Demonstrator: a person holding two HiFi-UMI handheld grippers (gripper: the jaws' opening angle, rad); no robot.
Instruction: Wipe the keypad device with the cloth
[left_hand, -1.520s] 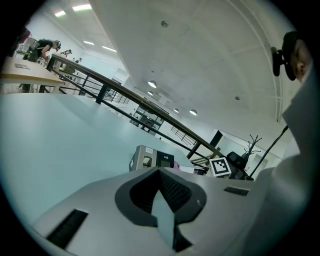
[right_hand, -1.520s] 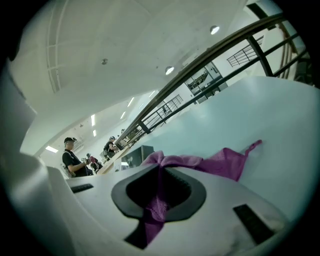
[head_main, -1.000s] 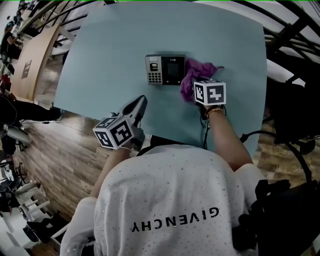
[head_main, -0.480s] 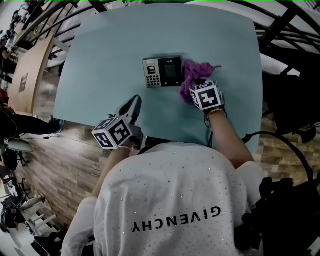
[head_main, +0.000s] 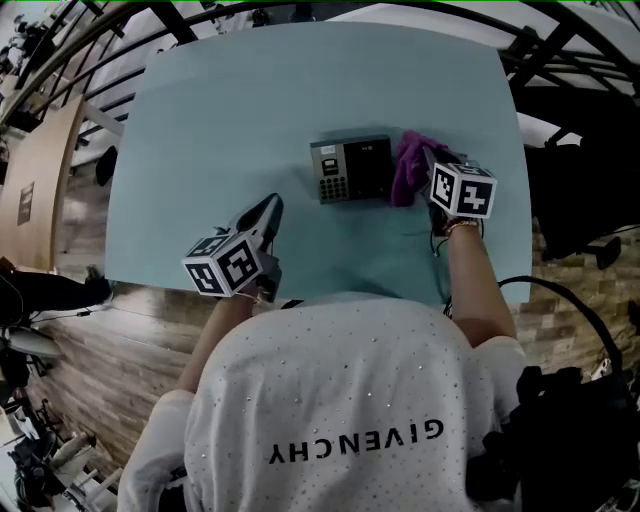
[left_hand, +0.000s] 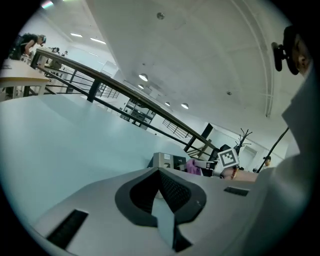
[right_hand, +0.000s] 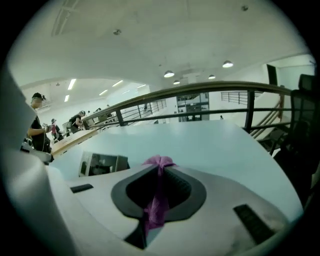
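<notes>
While the right gripper (head_main: 428, 168) pinches the purple cloth (head_main: 408, 166) tight between its closed jaws, a tuft pokes out past the tips and the rest hangs bunched beneath. The keypad device (head_main: 350, 168) lies flat on the pale blue table (head_main: 240, 90), toward the far middle, with its keys on the left half and its dark screen on the right. The cloth sits just at the device's right edge, seemingly touching it. The left gripper (head_main: 268, 210) hovers over the near left of the table, well apart from the device, its jaws pressed together on nothing. The wipe looks barely begun at this edge. To do it well, the grip on the cloth should stay firm so the wad does not slip out. The stroke probably wants to run leftward across screen and keys with light, even pressure, since a loose device may slide. Bracing its left side with the idle gripper would likely help.
</notes>
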